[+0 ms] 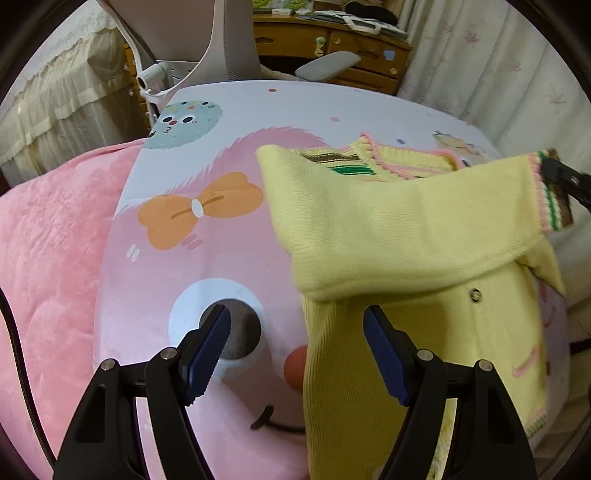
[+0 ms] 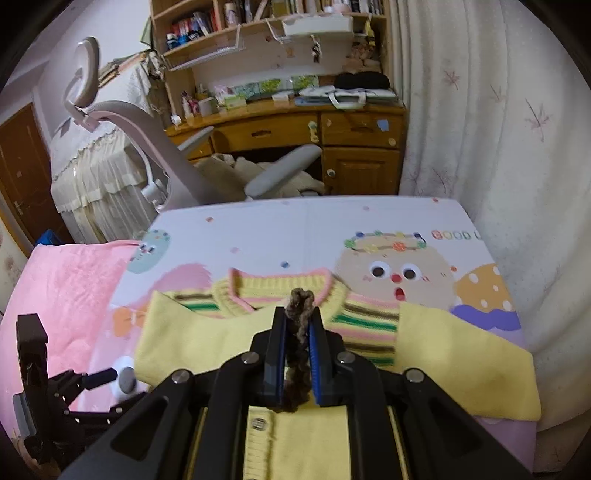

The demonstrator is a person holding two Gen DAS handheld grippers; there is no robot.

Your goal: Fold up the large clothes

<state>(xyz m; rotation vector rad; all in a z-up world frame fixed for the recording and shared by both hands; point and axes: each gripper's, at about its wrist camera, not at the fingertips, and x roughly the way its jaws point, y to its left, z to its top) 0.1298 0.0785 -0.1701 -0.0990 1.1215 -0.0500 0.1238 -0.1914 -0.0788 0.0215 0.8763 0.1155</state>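
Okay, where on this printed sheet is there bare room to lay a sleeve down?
Bare printed sheet lies between the pink blanket and the yellow cardigan, around the orange bow. Another strip runs beyond the collar toward the desk chair. The cardigan's side is crowded.

Straight ahead of your tools, past the far edge of the cartoon-printed bed cover [image 2: 295, 229], stands a wooden desk [image 2: 332, 129] with drawers and a cluttered top, bookshelves [image 2: 229, 22] rising above it. A grey office chair [image 2: 177, 155] sits between the desk and the bed. To your right hangs a pale flower-patterned curtain [image 2: 480, 110]; to your left lie a pink quilt [image 1: 48, 240], a lace-trimmed cream drape [image 2: 92, 177] and a brown door [image 2: 18, 166].
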